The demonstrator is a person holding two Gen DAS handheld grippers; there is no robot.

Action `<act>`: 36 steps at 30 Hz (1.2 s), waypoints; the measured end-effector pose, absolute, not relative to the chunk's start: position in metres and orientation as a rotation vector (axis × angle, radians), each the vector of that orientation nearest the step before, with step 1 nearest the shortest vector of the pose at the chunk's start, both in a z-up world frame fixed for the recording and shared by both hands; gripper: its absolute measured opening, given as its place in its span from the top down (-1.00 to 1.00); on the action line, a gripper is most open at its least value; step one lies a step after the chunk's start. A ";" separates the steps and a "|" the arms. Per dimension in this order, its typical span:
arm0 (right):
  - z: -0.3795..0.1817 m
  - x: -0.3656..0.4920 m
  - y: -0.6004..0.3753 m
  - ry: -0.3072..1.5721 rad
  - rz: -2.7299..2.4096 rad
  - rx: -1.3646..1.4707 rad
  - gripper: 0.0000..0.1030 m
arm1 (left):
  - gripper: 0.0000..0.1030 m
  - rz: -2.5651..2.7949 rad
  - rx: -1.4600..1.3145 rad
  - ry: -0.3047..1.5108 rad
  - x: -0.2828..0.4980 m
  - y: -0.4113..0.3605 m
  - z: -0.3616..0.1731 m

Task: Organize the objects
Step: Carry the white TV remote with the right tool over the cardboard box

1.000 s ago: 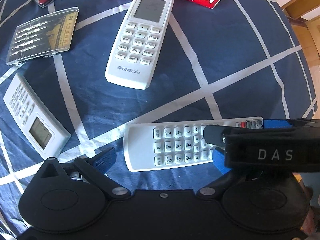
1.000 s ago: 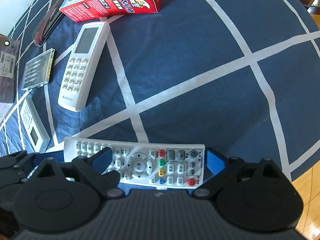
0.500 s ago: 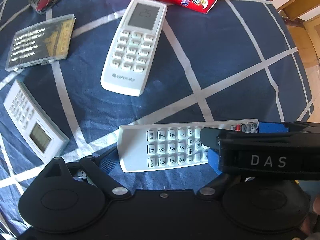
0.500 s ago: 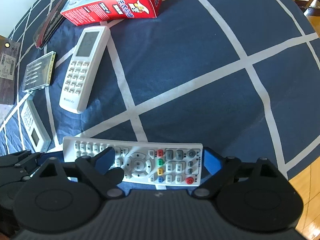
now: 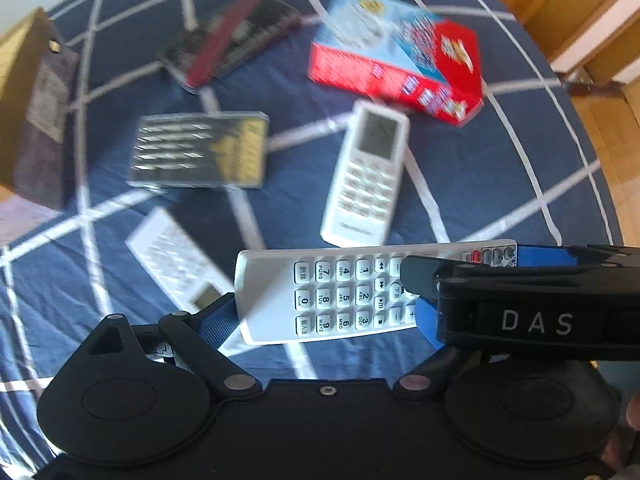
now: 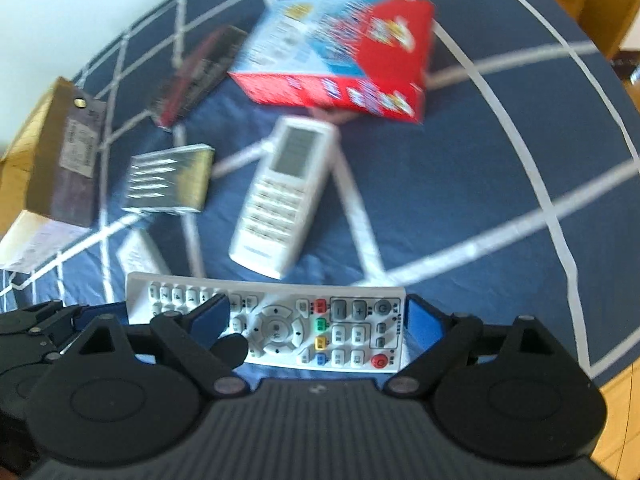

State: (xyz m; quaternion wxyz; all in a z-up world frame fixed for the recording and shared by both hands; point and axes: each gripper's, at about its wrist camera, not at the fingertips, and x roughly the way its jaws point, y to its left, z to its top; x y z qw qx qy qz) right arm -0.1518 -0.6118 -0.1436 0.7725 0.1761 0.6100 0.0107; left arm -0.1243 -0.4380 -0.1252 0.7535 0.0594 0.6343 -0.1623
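Left wrist view: the left gripper (image 5: 324, 312) is clamped on the numeric-keypad end of a long white TV remote (image 5: 340, 292), held above the blue checked cloth (image 5: 500, 184); the right gripper (image 5: 520, 300) crosses its other end. Beyond lie an air-conditioner remote (image 5: 366, 176), a red carton (image 5: 400, 68) and a clear drill-bit case (image 5: 200, 150).

Right wrist view: the right gripper (image 6: 316, 320) is clamped on the remote's (image 6: 280, 320) power-button end, blue pads (image 6: 420, 320) against its end.
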 end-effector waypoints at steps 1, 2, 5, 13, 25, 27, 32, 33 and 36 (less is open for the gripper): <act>-0.139 -0.149 -0.606 1.313 0.029 0.377 -0.80 | -0.80 -0.348 0.126 1.374 -0.123 -0.433 -0.121; -0.134 -0.147 -0.600 1.304 0.036 0.373 -0.80 | -0.80 -0.340 0.121 1.364 -0.121 -0.427 -0.117; -0.121 -0.139 -0.577 1.279 0.060 0.355 -0.80 | -0.80 -0.318 0.108 1.336 -0.115 -0.406 -0.103; -0.091 -0.117 -0.502 1.234 0.122 0.308 -0.80 | -0.80 -0.258 0.071 1.283 -0.102 -0.330 -0.071; -0.059 -0.093 -0.380 1.172 0.197 0.270 -0.80 | -0.80 -0.180 0.040 1.214 -0.086 -0.214 -0.038; -0.057 -0.089 -0.361 1.163 0.206 0.263 -0.80 | -0.80 -0.172 0.035 1.206 -0.083 -0.199 -0.036; -0.053 -0.080 -0.319 1.149 0.228 0.251 -0.80 | -0.80 -0.148 0.023 1.188 -0.078 -0.160 -0.033; -0.052 -0.078 -0.312 1.147 0.230 0.250 -0.80 | -0.80 -0.143 0.019 1.186 -0.076 -0.153 -0.032; -0.050 -0.071 -0.290 1.138 0.244 0.241 -0.80 | -0.80 -0.131 0.014 1.175 -0.071 -0.132 -0.029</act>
